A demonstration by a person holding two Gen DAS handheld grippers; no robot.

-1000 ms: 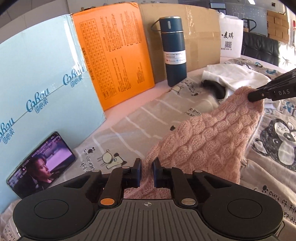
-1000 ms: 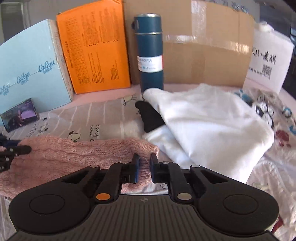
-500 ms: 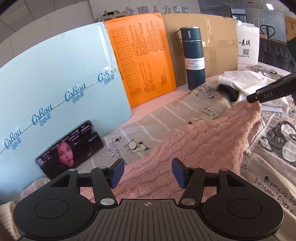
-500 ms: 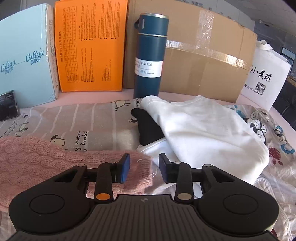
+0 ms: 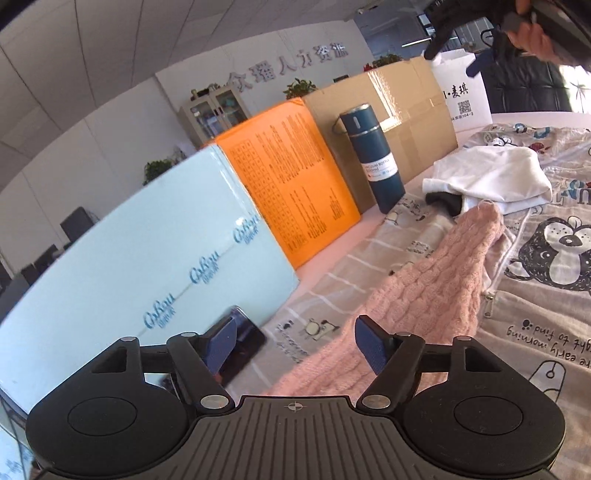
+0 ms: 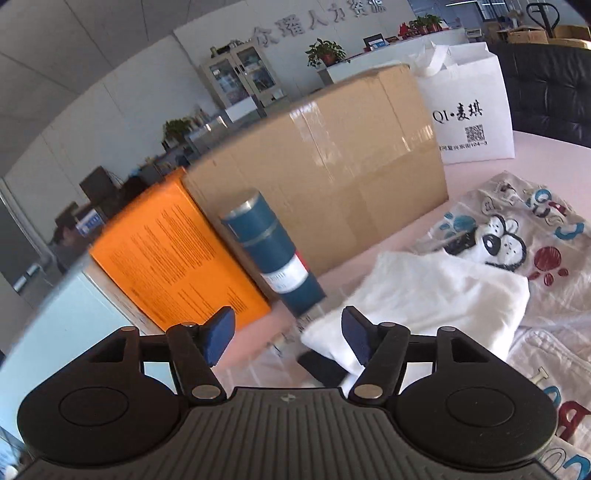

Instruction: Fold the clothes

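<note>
1. My left tool (image 5: 295, 345): blue pads apart & opening, nothing btwn them; hangs above the near end of the knit.
2. My right tool (image 6: 286, 339): pads apart & opening, nothing gripped; tilted view. In left cam it shows at top right, raised well above the cloth, with my hand (image 5: 532, 29) on it.
3. Pink cable-knit sweater (image 5: 424, 288): lying loose on the printed sheet, long strip running from under my left tool away to the right; far tip just beside the white garment. No tool touching it.
4. Printed cartoon sheet (image 5: 546, 258): grey w/ penguin & text prints, spread over the desk (image 6: 532, 147), pink top bare at the far edge.
5. Phone (image 5: 240, 350): left of knit, leaning at foot of the pale blue box, partly hidden behind my left pad.
6. White garment (image 6: 424, 295): bunched heap on the sheet, right of centre; a black item (image 6: 321, 367) pokes out from under its near-left edge.
7. Pale blue box (image 5: 129, 266): standing on edge, far-left side.
8. Orange box (image 5: 291, 177): upright, next to blue box.
9. Dark blue vacuum bottle (image 5: 373, 158): upright w/ white label, in front of the cardboard box, just beyond the white garment.
10. Cardboard box (image 6: 332, 177): large, taped, along back of desk.
11. White paper bag (image 6: 469, 110): w/ QR code, right of cardboard box.
12. Beyond: black sofa (image 6: 554, 92), cabinet, plants, wall lettering.
</note>
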